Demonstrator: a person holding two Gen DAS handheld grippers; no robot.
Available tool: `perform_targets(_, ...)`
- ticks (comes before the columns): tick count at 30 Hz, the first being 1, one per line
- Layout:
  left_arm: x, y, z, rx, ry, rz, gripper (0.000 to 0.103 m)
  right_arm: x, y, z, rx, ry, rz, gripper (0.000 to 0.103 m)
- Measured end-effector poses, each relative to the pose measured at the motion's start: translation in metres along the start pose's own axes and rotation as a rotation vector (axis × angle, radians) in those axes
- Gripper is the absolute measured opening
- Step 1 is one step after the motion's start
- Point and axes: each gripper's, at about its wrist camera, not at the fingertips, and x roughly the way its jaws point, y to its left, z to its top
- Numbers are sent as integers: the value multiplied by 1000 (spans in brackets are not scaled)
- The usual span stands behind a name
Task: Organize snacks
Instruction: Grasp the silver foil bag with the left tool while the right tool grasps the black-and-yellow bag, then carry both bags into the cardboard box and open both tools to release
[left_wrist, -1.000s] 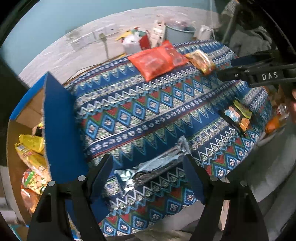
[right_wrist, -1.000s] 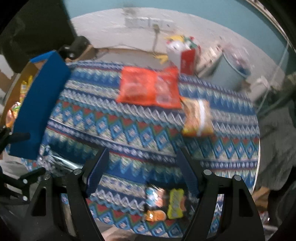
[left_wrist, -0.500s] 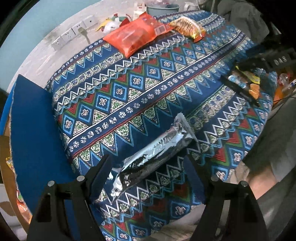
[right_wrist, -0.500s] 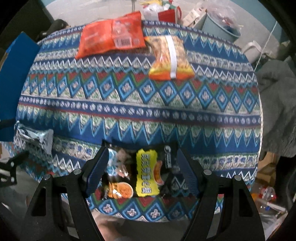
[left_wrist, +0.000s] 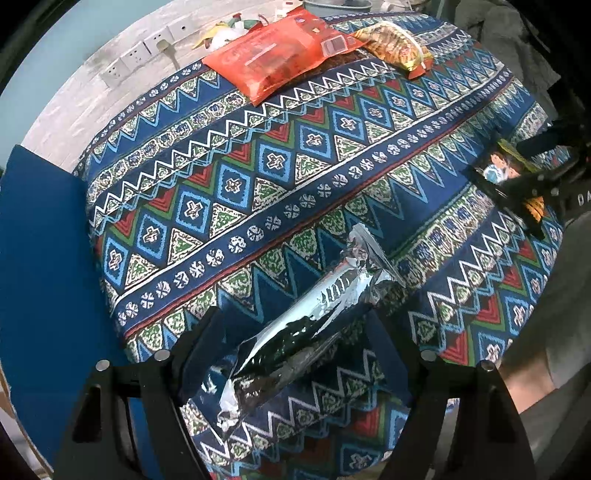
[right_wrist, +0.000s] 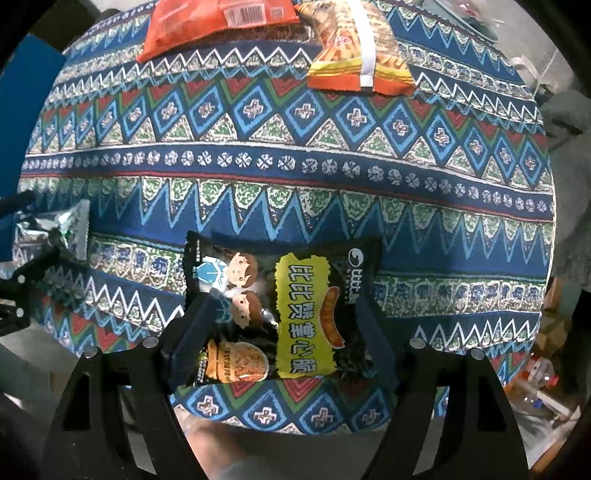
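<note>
A silver foil snack pack (left_wrist: 306, 325) lies near the front edge of the patterned tablecloth (left_wrist: 258, 177). My left gripper (left_wrist: 295, 343) is open, its fingers on either side of the pack. A black snack bag with cartoon faces and a yellow label (right_wrist: 280, 314) lies at the near edge in the right wrist view. My right gripper (right_wrist: 280, 328) is open and straddles it. The black bag also shows in the left wrist view (left_wrist: 509, 173), and the silver pack shows in the right wrist view (right_wrist: 51, 229).
A red snack bag (left_wrist: 280, 55) and an orange-yellow snack bag (left_wrist: 395, 40) lie at the table's far side. A blue box flap (left_wrist: 44, 266) stands at the left. Wall sockets (left_wrist: 136, 59) are behind the table.
Both grippers have moved down and closer to the table. The silver pack now lies between my left fingers and the black bag between my right fingers.
</note>
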Motion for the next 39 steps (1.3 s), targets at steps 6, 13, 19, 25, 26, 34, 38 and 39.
perform_targets(6, 9, 5, 7, -69, 2, -42, 54, 8, 4, 2, 0, -13, -33, 78)
perform_targets(13, 15, 12, 25, -141, -14, -48, 30, 14, -7, 24, 67, -63, 3, 78)
perform_targets(19, 20, 42, 48, -227, -25, -44, 30, 19, 6, 37, 40, -132, 3, 78)
perform_targets(25, 18, 54, 45, -274, -8, -60, 67, 6, 8, 28, 44, -149, -10, 78)
perform_targets(26, 19, 55, 40, -273, -8, -59, 68, 5, 9, 22, 39, -144, -11, 78)
perform_targets(34, 24, 42, 25, -241, 24, -44, 76, 21, 13, -3, 10, -100, -22, 79)
perform_targets(38, 23, 28, 24, -225, 5, -28, 76, 33, -3, 16, 88, -94, 41, 80)
perform_targets(39, 22, 26, 23, -221, 0, -23, 76, 36, -4, 21, 96, -101, 37, 80)
